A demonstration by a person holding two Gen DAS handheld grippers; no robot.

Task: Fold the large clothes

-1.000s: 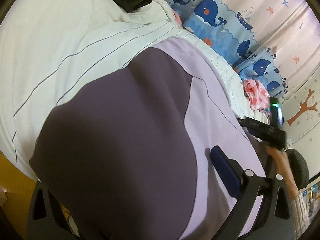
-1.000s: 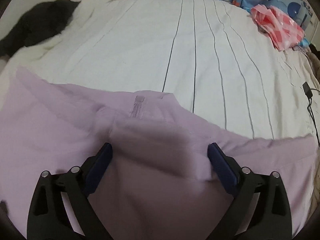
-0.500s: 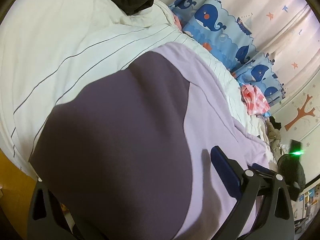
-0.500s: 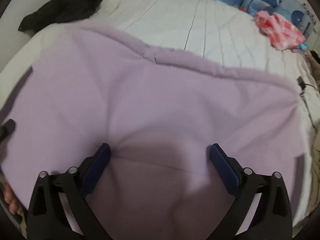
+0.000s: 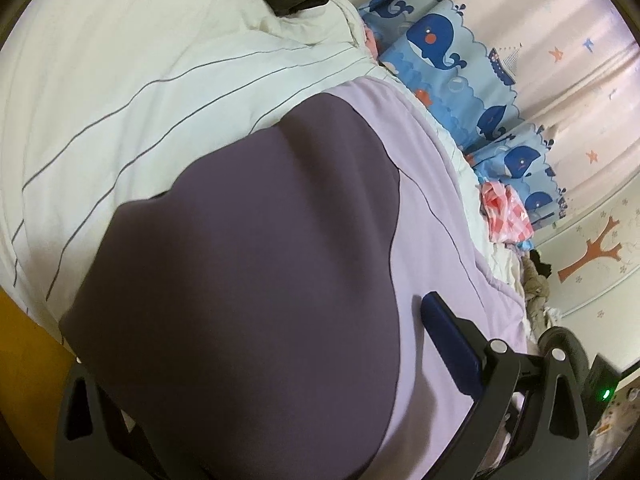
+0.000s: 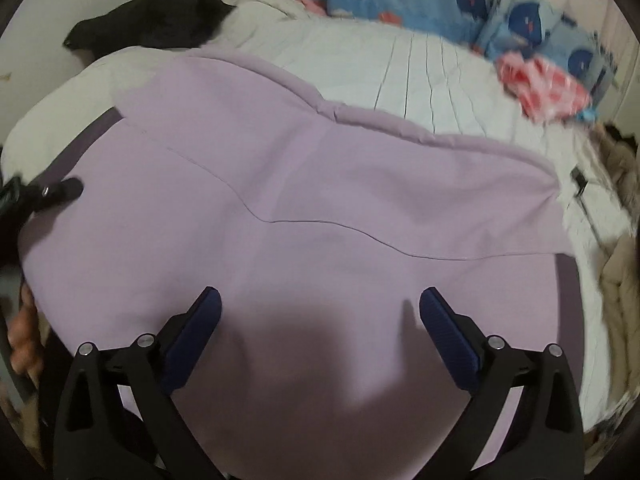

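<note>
A large garment in light lilac and dark purple lies spread on a white striped bed. My right gripper is open above the lilac cloth near its near edge, holding nothing. In the left wrist view the dark purple panel covers my left finger; only the right blue pad shows, set wide apart. My left gripper also shows at the left edge of the right wrist view, at the garment's left side.
The white striped bedding extends beyond the garment. A black garment lies at the bed's far corner. Whale-print pillows and a pink checked cloth lie along the far side. A cable lies at right.
The right gripper has drawn back and the lilac garment now lies spread flatter and farther over the bed. The left view has shifted only slightly.
</note>
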